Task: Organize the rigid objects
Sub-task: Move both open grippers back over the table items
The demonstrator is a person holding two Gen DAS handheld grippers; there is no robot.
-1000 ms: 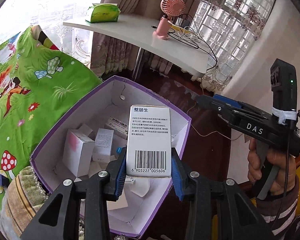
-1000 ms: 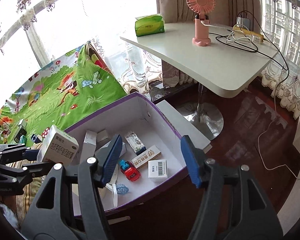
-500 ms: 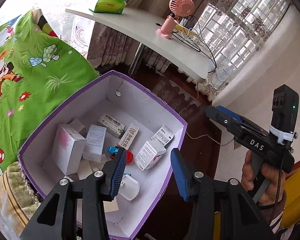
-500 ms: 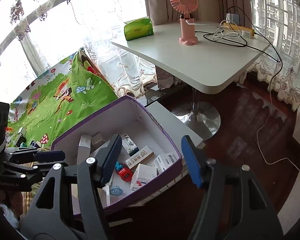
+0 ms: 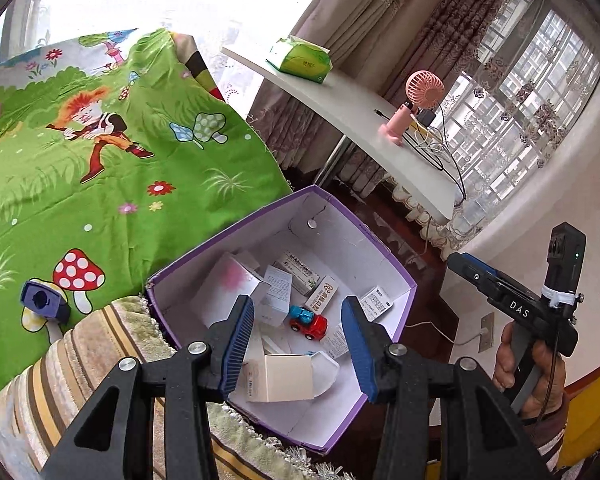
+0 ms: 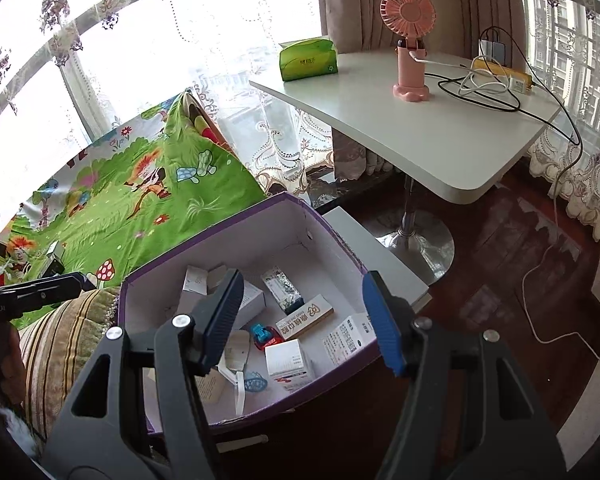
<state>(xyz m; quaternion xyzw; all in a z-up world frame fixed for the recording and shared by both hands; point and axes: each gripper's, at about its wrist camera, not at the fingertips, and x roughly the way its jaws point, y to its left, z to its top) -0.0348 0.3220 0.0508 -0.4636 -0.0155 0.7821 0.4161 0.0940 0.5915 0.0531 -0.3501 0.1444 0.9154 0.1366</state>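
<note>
A purple box (image 5: 384,268) with white inner walls sits low in both views (image 6: 204,244). Inside lie several small white cartons, among them a white and red one (image 6: 288,360), and a red and blue toy car (image 5: 308,322) (image 6: 265,335). My left gripper (image 5: 298,308) hangs over the box's near side, open with nothing between its blue pads. My right gripper (image 6: 303,280) also hovers over the box, open and empty. It shows at the right in the left wrist view (image 5: 458,263), held by a hand. The left gripper's tip (image 6: 78,280) shows at the far left.
A green cartoon sheet (image 5: 112,184) lies left of the box, with a small blue object (image 5: 44,304) on it. A striped cushion (image 5: 60,372) borders the box's near left. Behind stands a white table (image 6: 420,120) with a pink fan (image 6: 410,40), a green tissue pack (image 6: 308,60) and cables.
The left gripper let go of the barcoded white carton, which dropped into the box. It then swung left, bringing more of the green sheet into view. The right gripper hardly moved.
</note>
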